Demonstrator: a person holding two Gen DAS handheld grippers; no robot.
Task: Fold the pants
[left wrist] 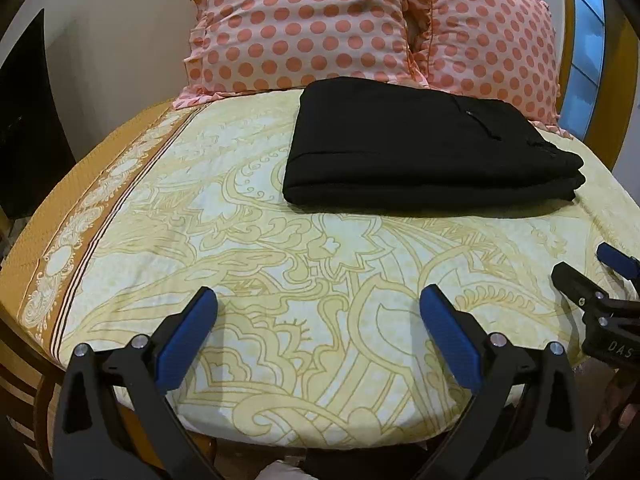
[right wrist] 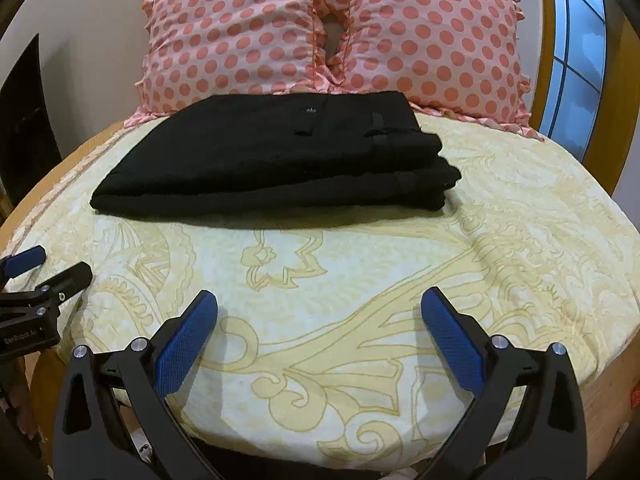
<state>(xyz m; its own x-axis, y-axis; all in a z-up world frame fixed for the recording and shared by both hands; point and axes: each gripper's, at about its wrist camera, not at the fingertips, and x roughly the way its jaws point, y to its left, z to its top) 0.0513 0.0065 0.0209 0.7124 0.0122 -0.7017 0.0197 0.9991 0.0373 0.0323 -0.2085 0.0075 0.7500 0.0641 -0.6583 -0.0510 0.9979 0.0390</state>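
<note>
Our left gripper (left wrist: 318, 306) and right gripper (right wrist: 319, 308) hang spread and empty near the bed's (right wrist: 500, 272) edge. The folded black cloth pants (right wrist: 272, 160) lie by the dotted pillows; any careless nudge could spill the stacked layers.

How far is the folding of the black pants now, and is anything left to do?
Done, it seems: the black pants lie in a compact, layered stack on the bedsheet, in front of the polka-dot pillows. In hand: nothing; the left gripper and the right gripper are both open, empty and apart from the stack. Left: apparently nothing, perhaps only tidying the slightly stepped right edges.
</note>
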